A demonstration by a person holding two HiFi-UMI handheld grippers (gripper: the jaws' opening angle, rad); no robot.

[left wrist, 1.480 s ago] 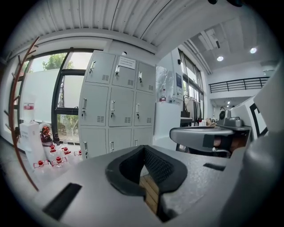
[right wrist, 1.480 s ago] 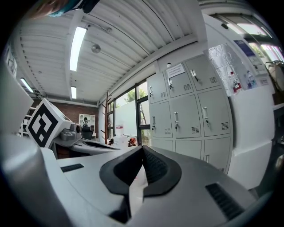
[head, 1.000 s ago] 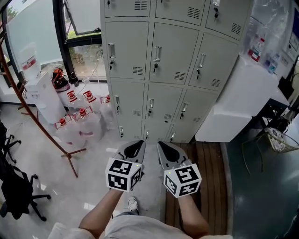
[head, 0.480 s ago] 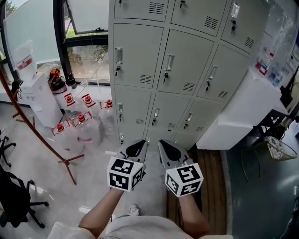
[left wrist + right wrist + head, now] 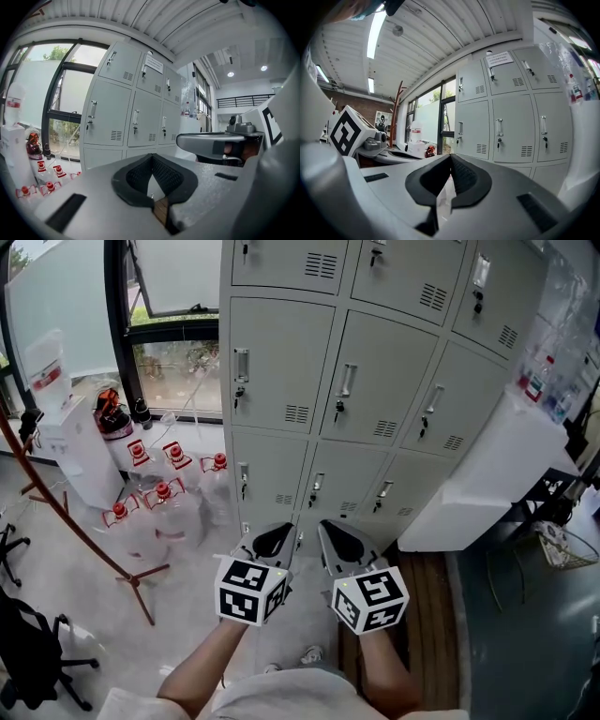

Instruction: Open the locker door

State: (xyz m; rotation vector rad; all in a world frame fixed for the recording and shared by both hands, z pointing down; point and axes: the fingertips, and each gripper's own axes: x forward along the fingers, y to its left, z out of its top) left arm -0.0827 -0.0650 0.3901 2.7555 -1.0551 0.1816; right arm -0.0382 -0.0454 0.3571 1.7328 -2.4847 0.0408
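A bank of grey lockers [image 5: 375, 399] fills the upper head view, every door closed, each with a vertical handle and a key, such as the handle [image 5: 348, 381] on the middle door. My left gripper [image 5: 272, 538] and right gripper [image 5: 336, 538] are held side by side, short of the lowest row and touching nothing. Both are shut with nothing between their pads. In the left gripper view the left gripper [image 5: 151, 157] points level at the lockers [image 5: 136, 117]. The right gripper view shows the right gripper [image 5: 450, 157] facing the lockers [image 5: 511, 122].
Several red-capped water bottles [image 5: 159, 493] and a white dispenser [image 5: 70, 442] stand left of the lockers under a window. A brown coat stand [image 5: 84, 531] leans across the left. A white cabinet [image 5: 487, 474] adjoins the lockers on the right. An office chair [image 5: 28, 652] is at bottom left.
Both grippers have moved forward together towards the lockers, which now look nearer and larger. Their jaws stay shut and side by side.
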